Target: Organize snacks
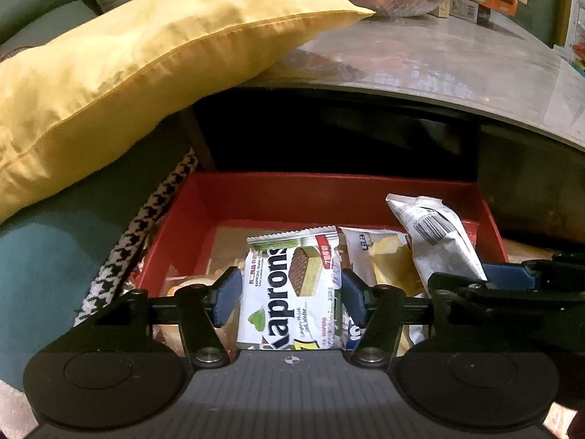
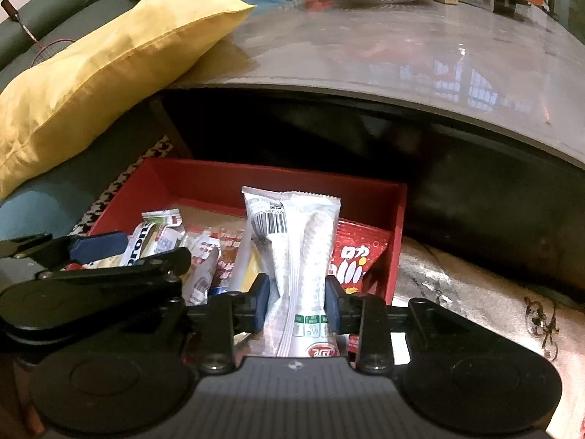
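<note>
Both snacks sit over the red box (image 1: 226, 197), which lies on the floor in front of the table (image 1: 438, 58), at 6 o'clock from the glass fruit bowl (image 1: 395, 3).

The left hand-held gripper (image 1: 289, 292) straddles the Kapron wafer pack (image 1: 292, 285). A gap shows beside the 9 o'clock pad, so I judge it released, the pack standing loose between the pads.

The right hand-held gripper (image 2: 297, 301) is clenched on the white sealed snack pack (image 2: 299, 256), pads pressing its waist.

Both wrappers look light, thin, glossy and slippery. The wafers inside probably crush easily, so hold the flat sides gently, mid-body rather than on the crimped ends. The white pack stands tall and would likely flop if gripped lower.
</note>
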{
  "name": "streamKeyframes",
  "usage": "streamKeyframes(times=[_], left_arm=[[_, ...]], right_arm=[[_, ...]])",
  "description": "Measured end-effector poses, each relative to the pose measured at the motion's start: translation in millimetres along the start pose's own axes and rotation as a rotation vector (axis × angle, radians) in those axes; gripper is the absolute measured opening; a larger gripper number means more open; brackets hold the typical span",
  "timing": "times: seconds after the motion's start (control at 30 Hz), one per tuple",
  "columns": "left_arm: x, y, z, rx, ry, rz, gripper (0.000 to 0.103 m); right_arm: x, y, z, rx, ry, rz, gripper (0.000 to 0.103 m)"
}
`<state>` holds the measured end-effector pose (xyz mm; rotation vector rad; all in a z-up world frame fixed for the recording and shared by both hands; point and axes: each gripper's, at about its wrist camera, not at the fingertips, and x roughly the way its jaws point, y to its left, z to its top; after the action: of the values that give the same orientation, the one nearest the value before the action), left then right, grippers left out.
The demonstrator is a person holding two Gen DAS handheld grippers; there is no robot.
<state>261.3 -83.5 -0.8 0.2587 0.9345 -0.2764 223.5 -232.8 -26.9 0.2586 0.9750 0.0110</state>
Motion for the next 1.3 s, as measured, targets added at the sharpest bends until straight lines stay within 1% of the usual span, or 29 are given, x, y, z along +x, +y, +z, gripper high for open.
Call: streamKeyframes(times=[0.13,0.3,0.47,0.6,0.8,0.93,1.07,1.23,1.3], left_arm=[[-2.5,2.1,0.3,-0.011,-0.003,0.002,0.073],[-6.5,3.4,-0.9,-0.023,-0.008,0.005,0.074],[-8.5,4.4,-1.5,-0.029,-0.007,-0.008,0.076],[-9.5,8.2,-0.2,-0.041,-0.009,-0.01,0.083],[-16.7,12.4,1.7,-0.056,-0.019,-0.011,0.087],[-22.1,10.8,1.0,-0.058,-0.023,-0.011,0.088],[-31.0,11.4,-1.2,-0.058,-0.04,-0.008,0.088],[-47.3,13.2,-3.9,-0.091,-0.065,-0.017,0.096],[-53.9,12.4,-4.9,-0.094,-0.078,-0.014,0.097]], right_arm=[[-3.0,-0.6,0.2,0.003,-0.003,-0.002,0.03],[-5.4,-0.4,0.8,0.019,-0.016,0.01,0.033],[-3.5,-0.7,-1.1,0.018,-0.019,-0.012,0.034],[-4.2,-2.2,-0.4,0.033,-0.012,-0.009,0.034],[-17.3,-0.9,3.1,0.035,-0.049,-0.007,0.035],[-25.1,-1.5,3.3,0.04,-0.064,-0.006,0.037],[-35.2,-1.9,3.4,0.04,-0.084,-0.011,0.04],[-49.5,-5.2,3.7,0.064,-0.112,-0.01,0.046],[-53.8,-5.9,2.3,0.068,-0.115,-0.011,0.047]])
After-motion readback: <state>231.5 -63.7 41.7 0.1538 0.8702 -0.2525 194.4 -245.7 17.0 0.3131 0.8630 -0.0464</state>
